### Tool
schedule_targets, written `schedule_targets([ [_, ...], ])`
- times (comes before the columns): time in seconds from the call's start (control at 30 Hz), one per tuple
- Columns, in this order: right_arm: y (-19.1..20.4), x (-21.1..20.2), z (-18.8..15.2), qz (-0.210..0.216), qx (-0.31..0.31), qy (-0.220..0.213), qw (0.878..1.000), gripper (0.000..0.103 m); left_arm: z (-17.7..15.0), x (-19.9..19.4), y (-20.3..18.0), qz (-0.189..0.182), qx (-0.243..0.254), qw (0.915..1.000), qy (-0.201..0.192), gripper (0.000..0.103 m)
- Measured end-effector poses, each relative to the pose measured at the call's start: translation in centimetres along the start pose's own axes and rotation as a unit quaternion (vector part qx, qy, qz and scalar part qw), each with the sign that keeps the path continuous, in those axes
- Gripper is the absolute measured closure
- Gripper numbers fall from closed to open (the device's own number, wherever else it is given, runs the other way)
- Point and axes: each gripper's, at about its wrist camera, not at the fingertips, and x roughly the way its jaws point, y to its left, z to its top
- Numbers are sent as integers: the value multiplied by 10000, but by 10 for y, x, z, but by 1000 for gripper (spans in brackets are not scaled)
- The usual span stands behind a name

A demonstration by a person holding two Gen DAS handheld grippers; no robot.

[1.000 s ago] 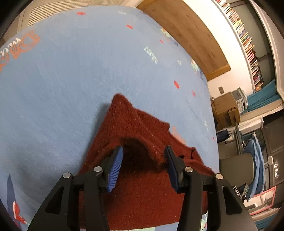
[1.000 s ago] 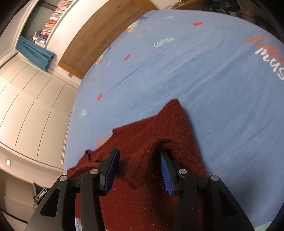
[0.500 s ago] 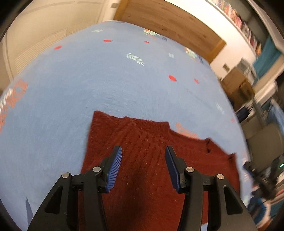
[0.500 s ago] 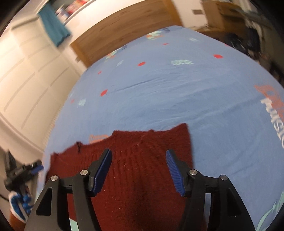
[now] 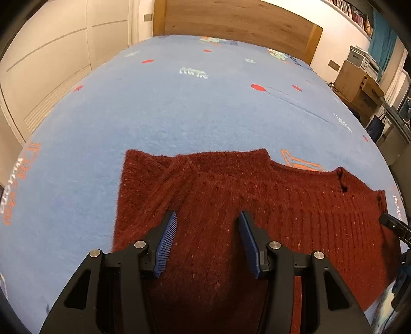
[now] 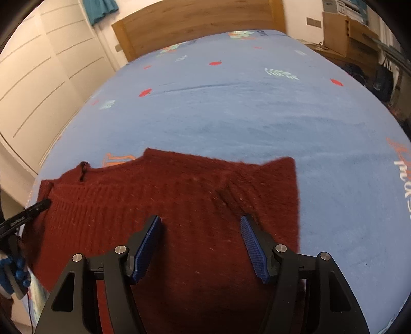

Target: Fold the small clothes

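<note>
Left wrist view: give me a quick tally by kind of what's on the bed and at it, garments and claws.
Dark red knitted garment: 1
Claws: 2, the left claw over the knit and the right claw tip at its edge
Total: 3

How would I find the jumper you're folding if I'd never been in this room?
Look at the big bed with the wooden headboard and the blue cover. On its near end lies the jumper, spread flat. It is the only dark red, fuzzy knitted thing there.

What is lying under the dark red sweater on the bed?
The dark red sweater lies on the blue printed bedcover. An orange print peeks out at its far edge; whatever else it covers is hidden.
</note>
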Motion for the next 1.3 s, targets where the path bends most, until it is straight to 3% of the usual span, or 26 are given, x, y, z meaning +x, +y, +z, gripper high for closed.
schedule_targets([
  [0.13,9,-15,-1,-117,-195,-101,9997,37,-10,-19,-8,39,-9,9998,-189,58],
  [0.33,41,-37,-17,59,-635,-293,9975,37,-36,-28,-26,151,160,9993,-301,58],
  [0.53,55,-23,-45,-210,-905,-157,9956,37,-63,-22,-32,195,269,9988,-368,55],
  [0.63,56,-17,-55,-293,-988,-209,9945,35,-67,-19,-34,204,320,9983,-451,53],
  [0.8,63,-10,-66,-408,-1218,-317,9912,24,-73,-15,-39,227,377,9973,-582,48],
  [1.3,74,-3,-73,-790,-1255,-554,9874,18,-76,-5,-45,159,450,9965,-681,33],
])
